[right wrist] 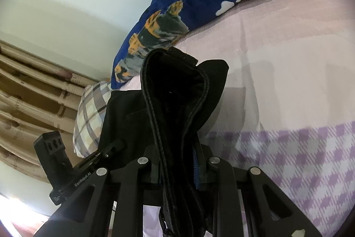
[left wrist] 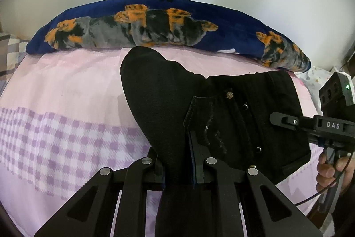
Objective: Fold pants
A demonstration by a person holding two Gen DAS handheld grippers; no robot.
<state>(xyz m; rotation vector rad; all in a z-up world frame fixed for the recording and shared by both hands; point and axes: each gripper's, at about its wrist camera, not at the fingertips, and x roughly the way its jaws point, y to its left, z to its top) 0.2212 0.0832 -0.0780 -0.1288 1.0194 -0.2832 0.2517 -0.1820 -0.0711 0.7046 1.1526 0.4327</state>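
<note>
Black pants (left wrist: 159,92) hang bunched over a pink bed sheet (left wrist: 66,81). A rounded fold stands up at the left, and the buttoned waist part spreads to the right. My left gripper (left wrist: 177,161) is shut on a thick band of the cloth. At the right of that view, my right gripper (left wrist: 275,119) reaches into the waist part, with a hand (left wrist: 328,168) on its handle. In the right wrist view, my right gripper (right wrist: 177,162) is shut on a stitched, folded edge of the pants (right wrist: 177,86). My left gripper (right wrist: 118,144) meets the cloth at the lower left.
A blue blanket (left wrist: 155,23) with orange and grey animal prints lies along the far side of the bed against a white wall. A plaid pillow (right wrist: 91,108) sits at the bed's end beside a beige curtain (right wrist: 26,92). The sheet (right wrist: 288,59) has a purple check band.
</note>
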